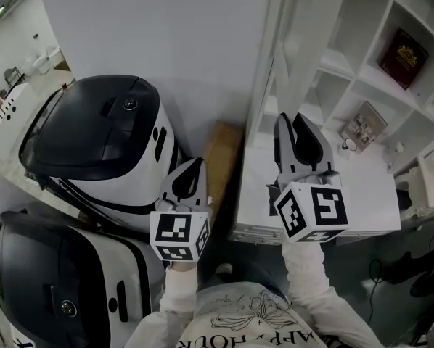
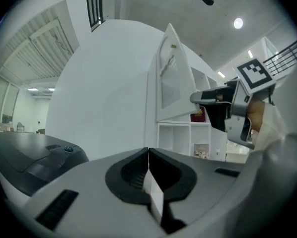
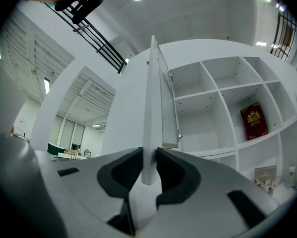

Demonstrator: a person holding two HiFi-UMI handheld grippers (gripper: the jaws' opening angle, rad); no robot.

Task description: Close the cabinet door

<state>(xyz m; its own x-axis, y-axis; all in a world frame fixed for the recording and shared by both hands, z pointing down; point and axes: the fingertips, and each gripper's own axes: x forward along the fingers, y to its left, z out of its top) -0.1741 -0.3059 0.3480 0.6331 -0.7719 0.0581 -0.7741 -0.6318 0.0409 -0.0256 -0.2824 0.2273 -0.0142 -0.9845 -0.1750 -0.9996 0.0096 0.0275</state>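
white sleeves, white printed shirt

The shirt print is partly legible, seemingly "HOUR".

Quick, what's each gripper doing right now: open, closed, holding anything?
Left gripper: closed, empty.
Right gripper: closed on the cabinet door, gripping its edge.

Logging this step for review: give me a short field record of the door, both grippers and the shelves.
cabinet door: open, seen edge-on
right gripper: jaws clamped on the door's edge
left gripper: jaws together, holding nothing
shelves: open compartments, red book in one
task status: door not yet closed
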